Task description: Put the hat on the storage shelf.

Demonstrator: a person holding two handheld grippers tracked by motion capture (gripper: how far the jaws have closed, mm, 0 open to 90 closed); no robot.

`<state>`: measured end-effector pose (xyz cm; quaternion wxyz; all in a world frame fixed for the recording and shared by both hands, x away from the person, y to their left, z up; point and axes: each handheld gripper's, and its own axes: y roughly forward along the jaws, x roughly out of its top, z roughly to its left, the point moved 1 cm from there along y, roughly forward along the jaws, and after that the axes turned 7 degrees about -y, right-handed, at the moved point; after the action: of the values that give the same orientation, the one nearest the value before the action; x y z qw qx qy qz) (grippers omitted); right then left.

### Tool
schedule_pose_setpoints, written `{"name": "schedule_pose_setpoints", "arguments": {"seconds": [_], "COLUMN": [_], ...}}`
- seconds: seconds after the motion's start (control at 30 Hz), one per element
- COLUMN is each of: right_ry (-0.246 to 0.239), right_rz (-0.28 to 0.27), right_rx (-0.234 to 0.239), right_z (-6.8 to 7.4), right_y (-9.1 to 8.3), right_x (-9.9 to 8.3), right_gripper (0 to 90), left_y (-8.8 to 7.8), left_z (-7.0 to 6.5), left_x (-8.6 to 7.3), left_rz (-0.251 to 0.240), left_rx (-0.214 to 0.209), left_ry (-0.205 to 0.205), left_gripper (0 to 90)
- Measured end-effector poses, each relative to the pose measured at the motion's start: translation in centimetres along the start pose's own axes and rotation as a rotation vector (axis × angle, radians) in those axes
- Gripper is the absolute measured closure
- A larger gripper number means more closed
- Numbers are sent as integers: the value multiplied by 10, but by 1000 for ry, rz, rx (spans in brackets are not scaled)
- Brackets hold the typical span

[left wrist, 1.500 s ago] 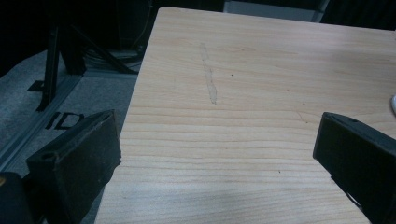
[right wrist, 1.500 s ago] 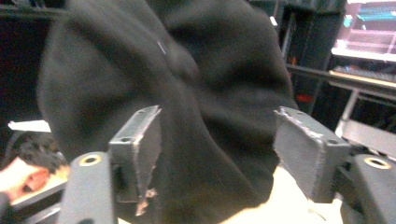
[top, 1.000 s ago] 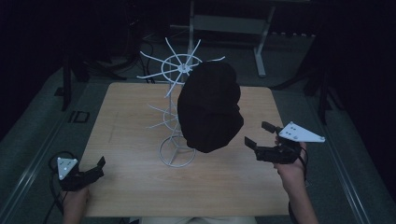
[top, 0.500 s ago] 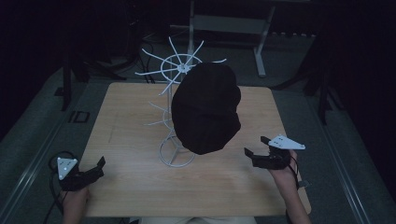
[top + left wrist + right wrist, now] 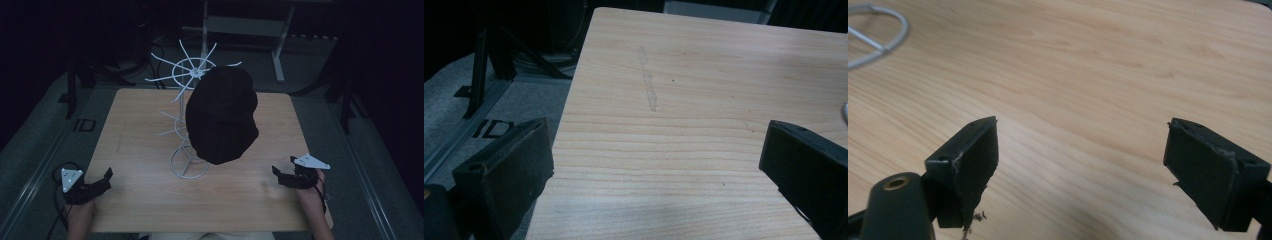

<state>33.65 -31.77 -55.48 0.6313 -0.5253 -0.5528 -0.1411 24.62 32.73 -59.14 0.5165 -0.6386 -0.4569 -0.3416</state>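
Both pairs of fingers stand wide apart and hold nothing — in the left gripper view we see bare wood grain between the two black pads, and the same in the right gripper view. From the high view, our left gripper [image 5: 95, 184] sits at the near left corner of the wooden table [image 5: 145, 120], partly past its edge, and our right gripper [image 5: 287, 176] rests near the near right corner. Between them, toward the middle of the table, stands a white wire rack [image 5: 189, 95] on a ring base, with spokes fanned out at its top. A black cap [image 5: 222, 115] — or so it looks in this dim light — hangs on the rack's right side, well apart from both grippers.
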Motion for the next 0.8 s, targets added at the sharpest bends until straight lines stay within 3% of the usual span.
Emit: {"name": "schedule_pose_setpoints", "arguments": {"seconds": [0.07, 0.2, 0.3, 0.33, 0.4, 0.5, 0.63, 0.8], "right_ry": [-1, -1, 16, 31, 40, 64, 97, 115], "right_rz": [5, 51, 61, 71, 79, 93, 72, 86], "right_rx": [-10, -117, -143, -184, -212, -235, -305, -337], "right_z": [-2, -9, -13, -16, -20, -25, -32, -37], "right_y": [-1, -5, -7, -9, -10, -12, -17, -19], "right_x": [-3, -15, -19, -24, -29, -35, -39, -42], "right_gripper": [141, 139, 135, 124, 122, 122, 124, 131], "left_y": [0, 0, 0, 0, 0, 0, 0, 0], "left_z": [0, 0, 0, 0, 0, 0, 0, 0], "left_x": [0, 0, 0, 0, 0, 0, 0, 0], "left_rz": [0, 0, 1, 1, 1, 2, 1, 0], "left_rx": [0, 0, 1, 1, 1, 1, 0, -1], "left_ry": [-1, -2, -2, -1, -1, -1, -2, -2], "left_gripper": [14, 15, 15, 14, 15, 14, 15, 14]}}
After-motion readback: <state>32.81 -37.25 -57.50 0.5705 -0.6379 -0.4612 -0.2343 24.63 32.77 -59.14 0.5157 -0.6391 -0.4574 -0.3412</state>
